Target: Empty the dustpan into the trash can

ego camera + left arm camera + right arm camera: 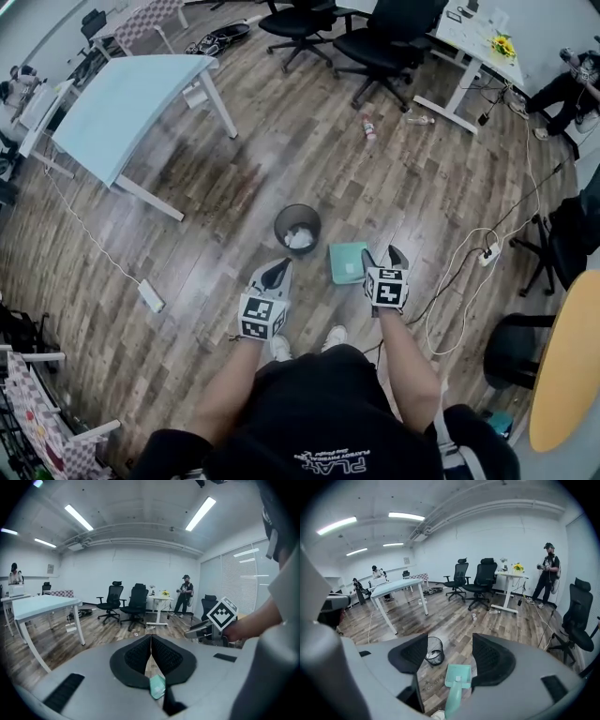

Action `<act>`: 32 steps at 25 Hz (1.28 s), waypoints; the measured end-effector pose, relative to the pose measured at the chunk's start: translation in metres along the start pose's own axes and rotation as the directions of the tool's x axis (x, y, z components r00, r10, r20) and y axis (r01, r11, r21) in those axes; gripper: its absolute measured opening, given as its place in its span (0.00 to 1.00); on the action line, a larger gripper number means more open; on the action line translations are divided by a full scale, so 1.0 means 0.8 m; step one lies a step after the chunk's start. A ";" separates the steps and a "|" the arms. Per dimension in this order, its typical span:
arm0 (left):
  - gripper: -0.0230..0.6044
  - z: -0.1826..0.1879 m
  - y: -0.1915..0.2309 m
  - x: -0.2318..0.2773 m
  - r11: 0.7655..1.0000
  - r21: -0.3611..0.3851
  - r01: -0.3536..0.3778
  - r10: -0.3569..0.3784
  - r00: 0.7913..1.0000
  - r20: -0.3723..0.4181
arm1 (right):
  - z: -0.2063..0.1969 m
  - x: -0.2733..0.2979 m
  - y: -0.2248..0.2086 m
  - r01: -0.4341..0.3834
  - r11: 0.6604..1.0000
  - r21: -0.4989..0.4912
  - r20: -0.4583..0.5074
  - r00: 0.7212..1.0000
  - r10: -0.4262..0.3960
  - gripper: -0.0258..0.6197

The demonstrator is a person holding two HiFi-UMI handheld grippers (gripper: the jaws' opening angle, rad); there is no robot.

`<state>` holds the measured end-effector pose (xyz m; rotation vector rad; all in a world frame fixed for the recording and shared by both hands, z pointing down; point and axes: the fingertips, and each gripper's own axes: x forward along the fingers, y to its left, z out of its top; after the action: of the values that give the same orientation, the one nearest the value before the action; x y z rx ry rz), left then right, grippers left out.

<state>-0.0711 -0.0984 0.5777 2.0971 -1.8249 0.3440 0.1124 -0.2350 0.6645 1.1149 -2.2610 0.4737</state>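
Note:
The black mesh trash can (297, 228) stands on the wood floor with white crumpled paper inside it. A teal dustpan (348, 262) lies flat on the floor just right of the can, handle toward me. My right gripper (385, 258) hangs above and right of the dustpan, jaws wide open and empty. In the right gripper view the dustpan (458, 677) and the trash can (435, 651) show on the floor far below the open right gripper (450, 641). My left gripper (278, 273) hovers near the can with its pads together. The left gripper (151, 639) holds nothing; the dustpan (158, 686) shows beneath it.
A light blue table (131, 94) stands at the far left, black office chairs (384, 42) and a white desk (478, 37) at the back. A bottle (368, 127) lies on the floor. A power strip (150, 295) and cables (459, 272) trail on both sides. My shoes (333, 336) are near the dustpan.

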 end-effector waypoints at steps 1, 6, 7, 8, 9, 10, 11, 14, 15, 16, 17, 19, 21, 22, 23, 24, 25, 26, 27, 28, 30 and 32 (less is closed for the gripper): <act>0.07 0.005 -0.004 -0.002 1.000 0.012 0.008 -0.008 1.000 0.006 | 0.012 -0.012 0.003 0.001 1.000 -0.013 0.029 1.000 -0.001 0.48; 0.07 0.028 -0.022 -0.016 0.997 0.067 0.040 -0.043 0.998 0.036 | 0.068 -0.070 0.022 0.025 0.997 -0.079 0.165 0.986 -0.012 0.49; 0.07 0.032 -0.024 -0.021 0.997 0.071 0.043 -0.046 0.998 0.043 | 0.077 -0.081 0.028 0.026 0.996 -0.088 0.187 0.982 -0.009 0.48; 0.07 0.036 -0.026 -0.026 0.996 0.077 0.047 -0.051 0.997 0.049 | 0.084 -0.091 0.035 0.025 0.995 -0.098 0.208 0.978 -0.004 0.48; 0.07 0.040 -0.029 -0.032 0.995 0.085 0.051 -0.056 0.997 0.055 | 0.091 -0.102 0.043 0.024 0.994 -0.107 0.228 0.974 0.001 0.48; 0.07 0.045 -0.031 -0.037 0.994 0.090 0.055 -0.060 0.996 0.064 | 0.097 -0.112 0.050 0.023 0.993 -0.118 0.246 0.969 0.006 0.48; 0.07 0.052 -0.032 -0.043 0.994 0.092 0.057 -0.064 0.995 0.076 | 0.104 -0.122 0.057 0.023 0.991 -0.130 0.264 0.964 0.012 0.48; 0.07 0.077 -0.032 -0.056 0.995 0.085 0.055 -0.065 0.991 0.120 | 0.125 -0.146 0.077 0.022 0.986 -0.163 0.306 0.952 0.029 0.48; 0.07 0.083 -0.031 -0.061 0.995 0.084 0.053 -0.064 0.989 0.134 | 0.130 -0.154 0.085 0.021 0.985 -0.173 0.315 0.948 0.035 0.48; 0.07 0.089 -0.029 -0.067 0.995 0.084 0.050 -0.062 0.987 0.146 | 0.134 -0.161 0.093 0.020 0.983 -0.182 0.324 0.945 0.041 0.48; 0.07 0.095 -0.027 -0.073 0.995 0.083 0.047 -0.060 0.986 0.158 | 0.137 -0.168 0.102 0.018 0.981 -0.191 0.336 0.941 0.048 0.48; 0.07 0.102 -0.021 -0.084 0.997 0.072 0.039 -0.052 0.982 0.182 | 0.145 -0.181 0.121 0.016 0.978 -0.208 0.361 0.930 0.062 0.45; 0.07 0.108 -0.015 -0.093 0.998 0.054 0.031 -0.041 0.979 0.201 | 0.151 -0.192 0.137 0.016 0.974 -0.226 0.383 0.921 0.074 0.41; 0.07 0.110 -0.012 -0.097 0.999 0.043 0.027 -0.036 0.977 0.208 | 0.155 -0.196 0.143 0.018 0.972 -0.234 0.392 0.917 0.077 0.39; 0.07 0.112 -0.008 -0.100 0.999 0.031 0.024 -0.030 0.976 0.215 | 0.158 -0.200 0.149 0.022 0.970 -0.241 0.402 0.912 0.079 0.38; 0.07 0.114 -0.005 -0.104 1.000 0.017 0.022 -0.025 0.975 0.223 | 0.162 -0.204 0.154 0.027 0.969 -0.244 0.414 0.907 0.079 0.36; 0.07 0.116 -0.001 -0.107 1.000 0.000 0.020 -0.019 0.973 0.231 | 0.165 -0.208 0.156 0.032 0.970 -0.242 0.426 0.901 0.077 0.35; 0.07 0.117 0.003 -0.111 1.000 -0.019 0.018 -0.012 0.971 0.237 | 0.169 -0.213 0.157 0.037 0.971 -0.235 0.439 0.896 0.072 0.31; 0.07 0.118 0.006 -0.114 0.999 -0.035 0.014 -0.005 0.970 0.241 | 0.172 -0.217 0.157 0.042 0.973 -0.226 0.452 0.889 0.066 0.28; 0.07 0.118 0.010 -0.118 0.999 -0.047 0.010 0.002 0.970 0.243 | 0.176 -0.222 0.157 0.047 0.974 -0.220 0.466 0.883 0.062 0.25; 0.07 0.119 0.016 -0.124 0.998 -0.058 0.002 0.012 0.969 0.248 | 0.183 -0.229 0.158 0.051 0.975 -0.217 0.492 0.868 0.064 0.19; 0.07 0.122 0.019 -0.129 0.998 -0.057 -0.003 0.017 0.966 0.256 | 0.189 -0.235 0.159 0.050 0.975 -0.217 0.515 0.854 0.071 0.15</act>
<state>-0.1047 -0.0462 0.4491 2.1784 -1.9615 0.0213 0.0517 -0.1276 0.4211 1.2193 -2.6977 -0.1073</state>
